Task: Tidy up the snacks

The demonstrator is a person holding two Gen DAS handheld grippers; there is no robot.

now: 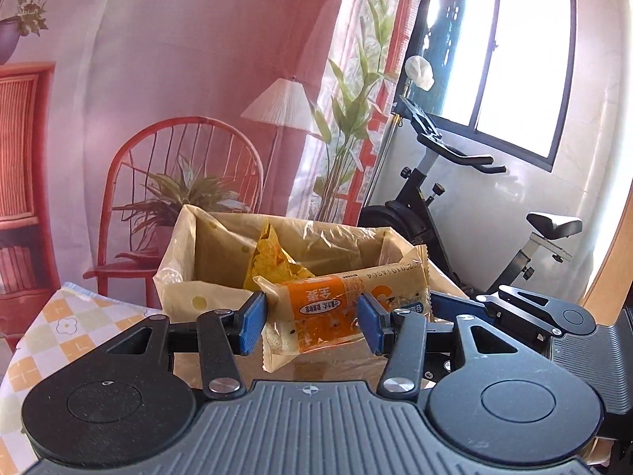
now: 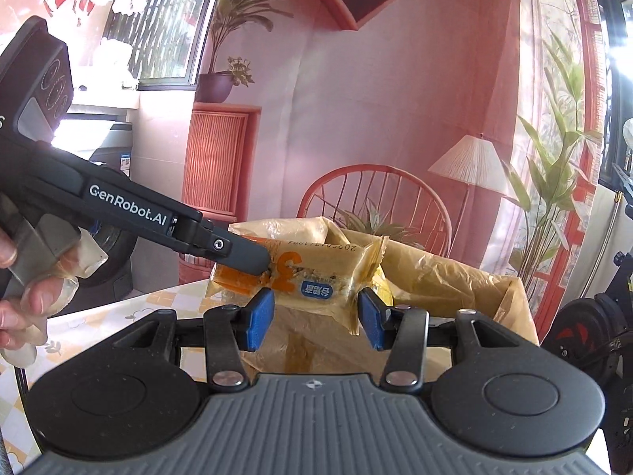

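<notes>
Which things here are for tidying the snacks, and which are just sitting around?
For the job: orange snack packet, held at each end by the left claw and right claw; lined box; yellow chip bag inside it.

Just around: exercise bike, checked tablecloth, lamp.

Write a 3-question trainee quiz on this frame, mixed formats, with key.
1. True or false: the snack pack lies flat on the tablecloth.
2. Multiple choice: what is already inside the lined box?
A. a yellow chip bag
B. a green bottle
C. nothing
3. Fill in: in the right wrist view, the left tongs grip the pack's ____ end, and the right tongs sit at the paler, clear end.

Key:
1. False. It is held in the air between both tongs, in front of the box.
2. A
3. orange
</notes>
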